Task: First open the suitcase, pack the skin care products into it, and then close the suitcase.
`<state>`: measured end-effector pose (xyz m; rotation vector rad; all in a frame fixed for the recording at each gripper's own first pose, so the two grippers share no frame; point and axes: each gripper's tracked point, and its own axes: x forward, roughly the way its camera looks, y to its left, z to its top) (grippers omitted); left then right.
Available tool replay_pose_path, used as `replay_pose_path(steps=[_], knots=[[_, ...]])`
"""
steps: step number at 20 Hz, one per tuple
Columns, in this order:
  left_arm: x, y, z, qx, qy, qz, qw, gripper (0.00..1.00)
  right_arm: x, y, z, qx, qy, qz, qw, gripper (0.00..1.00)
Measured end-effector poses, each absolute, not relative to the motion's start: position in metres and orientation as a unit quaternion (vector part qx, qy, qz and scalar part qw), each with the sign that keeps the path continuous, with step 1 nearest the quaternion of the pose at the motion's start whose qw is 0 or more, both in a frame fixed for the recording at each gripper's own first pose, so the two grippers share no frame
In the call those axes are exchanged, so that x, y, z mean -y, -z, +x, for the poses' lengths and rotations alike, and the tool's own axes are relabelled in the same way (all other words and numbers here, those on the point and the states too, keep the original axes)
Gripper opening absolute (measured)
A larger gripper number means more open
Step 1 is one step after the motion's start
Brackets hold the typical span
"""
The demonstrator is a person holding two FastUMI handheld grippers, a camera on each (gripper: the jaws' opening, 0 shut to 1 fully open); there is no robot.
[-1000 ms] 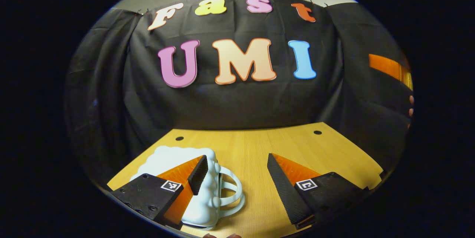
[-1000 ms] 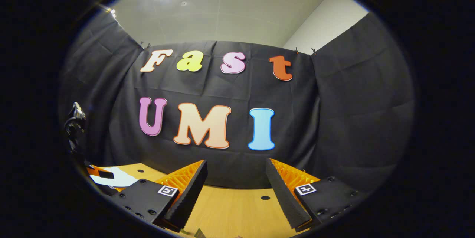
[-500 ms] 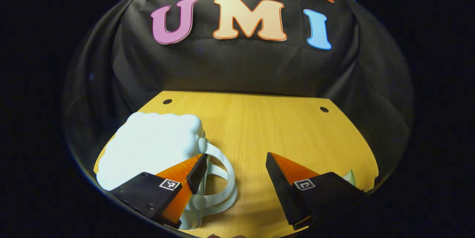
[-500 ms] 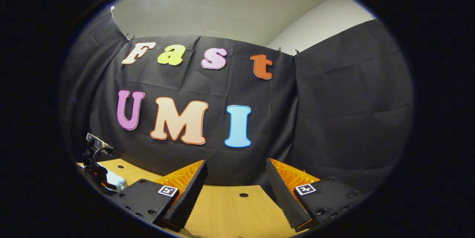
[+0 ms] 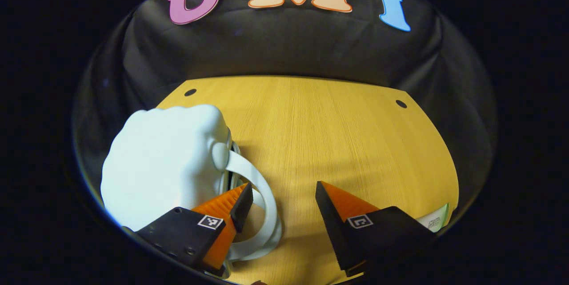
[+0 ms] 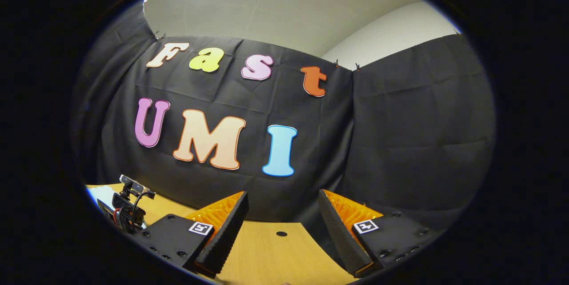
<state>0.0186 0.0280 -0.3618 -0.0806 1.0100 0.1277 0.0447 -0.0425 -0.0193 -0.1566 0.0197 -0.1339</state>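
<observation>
Where the left gripper view looks down on the yellow wood-grain table (image 5: 338,134), the left gripper (image 5: 282,198) hangs low over it with its two black, ridged, wedge-shaped fingers spread wide and nothing clamped between them. A pale blue, cloud-shaped plastic suitcase (image 5: 164,165) with a smooth, lumpy shell lies closed on the table's left part. Its looped handle (image 5: 260,205) curves out toward the middle, and the gripper's left finger (image 5: 242,200) sits over that loop, its tip inside the arc; whether it touches the handle I cannot tell. Orange ribbed backing shows behind each black pad, and a small square marker is fixed on each black finger base. At the lower right edge of the table, the rim of a white skin care container (image 5: 433,222) peeks out past the right finger. Two dark round holes mark the table's far corners.

Seen from the right gripper view, the right gripper (image 6: 283,220) is raised, its serrated black fingers parted and empty. A black camera rig (image 6: 129,207) with cables stands at the far left, over the table edge
</observation>
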Motion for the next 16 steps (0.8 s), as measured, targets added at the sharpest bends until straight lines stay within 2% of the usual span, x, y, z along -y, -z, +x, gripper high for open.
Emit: replay_pose_path(steps=[3, 5, 9, 10, 12, 16], knots=[[-0.029, 0.374, 0.017, -0.499, -0.067, -0.041, 0.863, 0.85, 0.042, 0.016, 0.040, 0.000, 0.067, -0.088, 0.994, 1.00], [-0.028, 0.379, 0.016, -0.508, -0.065, -0.042, 0.858, 0.79, 0.046, 0.018, 0.037, -0.002, 0.070, -0.094, 0.993, 0.98], [-0.041, 0.386, 0.009, -0.524, -0.077, -0.027, 0.848, 0.46, 0.057, 0.024, 0.028, -0.010, 0.083, -0.087, 0.993, 0.98], [-0.045, 0.386, 0.008, -0.526, -0.080, -0.024, 0.846, 0.30, 0.057, 0.026, 0.026, -0.011, 0.083, -0.087, 0.993, 0.98], [-0.043, 0.389, 0.004, -0.538, -0.074, -0.032, 0.839, 0.12, 0.056, 0.031, 0.022, -0.014, 0.075, -0.092, 0.993, 1.00], [-0.042, 0.385, 0.006, -0.545, -0.064, -0.036, 0.835, 0.02, 0.058, 0.036, 0.018, -0.015, 0.056, -0.090, 0.994, 0.98]])
